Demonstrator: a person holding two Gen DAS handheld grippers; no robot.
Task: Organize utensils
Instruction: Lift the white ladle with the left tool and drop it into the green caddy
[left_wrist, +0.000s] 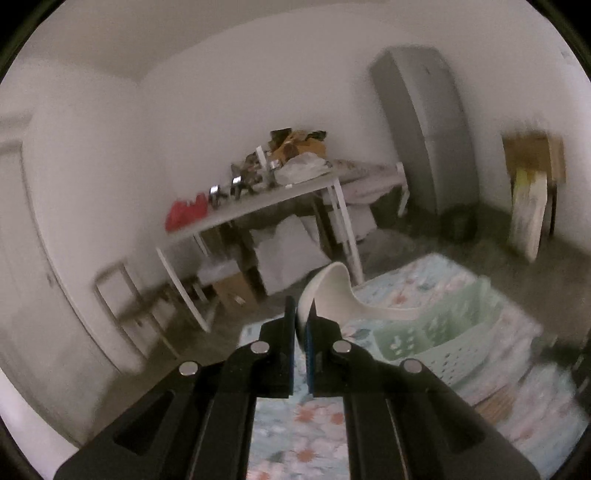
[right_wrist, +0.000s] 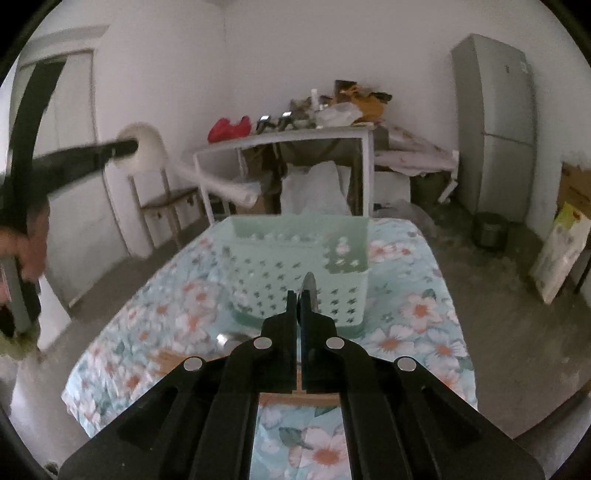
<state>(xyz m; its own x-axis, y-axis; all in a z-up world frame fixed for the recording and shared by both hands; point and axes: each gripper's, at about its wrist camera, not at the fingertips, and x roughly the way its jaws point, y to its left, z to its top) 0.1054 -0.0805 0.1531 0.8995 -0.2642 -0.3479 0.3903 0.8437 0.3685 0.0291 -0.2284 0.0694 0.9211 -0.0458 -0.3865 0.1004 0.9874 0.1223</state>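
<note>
My left gripper (left_wrist: 303, 314) is shut on a large white spoon (left_wrist: 332, 288), whose curved body rises from between the pads and bends right. The right wrist view shows that same white spoon (right_wrist: 155, 155) held high at the left, well above the table, with its handle sloping down to the right. My right gripper (right_wrist: 298, 295) is shut on a thin metal utensil (right_wrist: 308, 286), seen edge-on just in front of the mint green perforated basket (right_wrist: 295, 266). The basket (left_wrist: 443, 325) stands on the floral tablecloth (right_wrist: 413, 314).
A wooden board (right_wrist: 166, 360) and a shiny metal piece (right_wrist: 225, 338) lie on the cloth under my right gripper. Beyond the table are a cluttered white table (right_wrist: 288, 138), a wooden chair (right_wrist: 166, 199), a grey fridge (right_wrist: 495, 122) and a person's hand (right_wrist: 29, 243).
</note>
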